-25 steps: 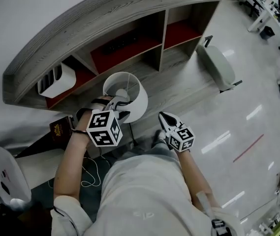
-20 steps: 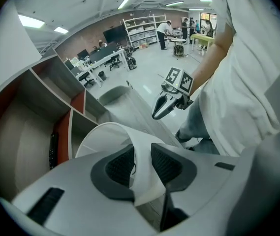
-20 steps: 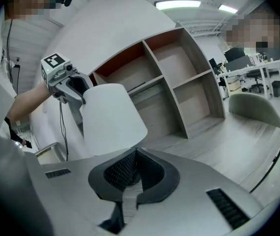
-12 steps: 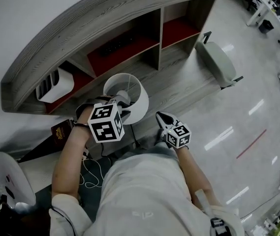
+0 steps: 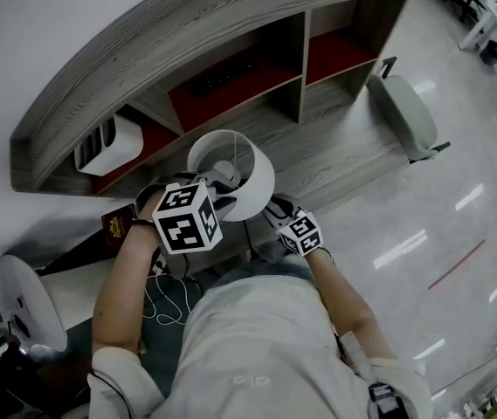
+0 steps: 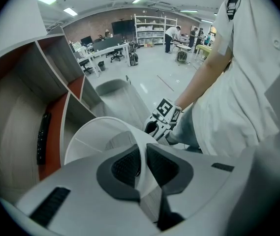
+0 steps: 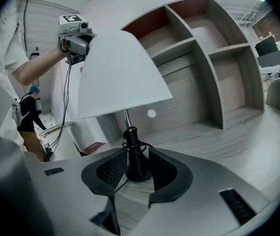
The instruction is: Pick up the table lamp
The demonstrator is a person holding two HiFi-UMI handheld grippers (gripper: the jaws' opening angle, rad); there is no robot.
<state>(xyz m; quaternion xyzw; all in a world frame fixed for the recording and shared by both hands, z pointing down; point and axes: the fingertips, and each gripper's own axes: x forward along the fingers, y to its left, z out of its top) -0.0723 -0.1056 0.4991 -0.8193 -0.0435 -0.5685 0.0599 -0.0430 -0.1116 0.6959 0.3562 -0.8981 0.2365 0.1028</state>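
The table lamp has a white shade (image 5: pixel 231 168) and a black stem and base (image 7: pixel 134 154), and it stands on the wooden shelf. My left gripper (image 5: pixel 217 190) points steeply down over the near rim of the shade (image 6: pixel 100 136). Its jaws are closing, and the pads (image 6: pixel 125 167) sit against both sides of the thin rim wall. My right gripper (image 5: pixel 274 208) reaches in low under the shade (image 7: pixel 117 75). Its jaws are opening, and the black base stands between the pads (image 7: pixel 111 170) with small gaps on either side.
The curved wooden shelf unit (image 5: pixel 231 85) with red-backed compartments rises behind the lamp. A white boxy device (image 5: pixel 108 142) sits in its left compartment. A grey chair (image 5: pixel 405 112) stands to the right. A dark red book (image 5: pixel 119 223), loose cables (image 5: pixel 165 299) and a white round object (image 5: pixel 21 308) lie at the left.
My right gripper has moved left and down, from beside the lamp to under the shade at its base. My left gripper has stayed at the shade's rim.
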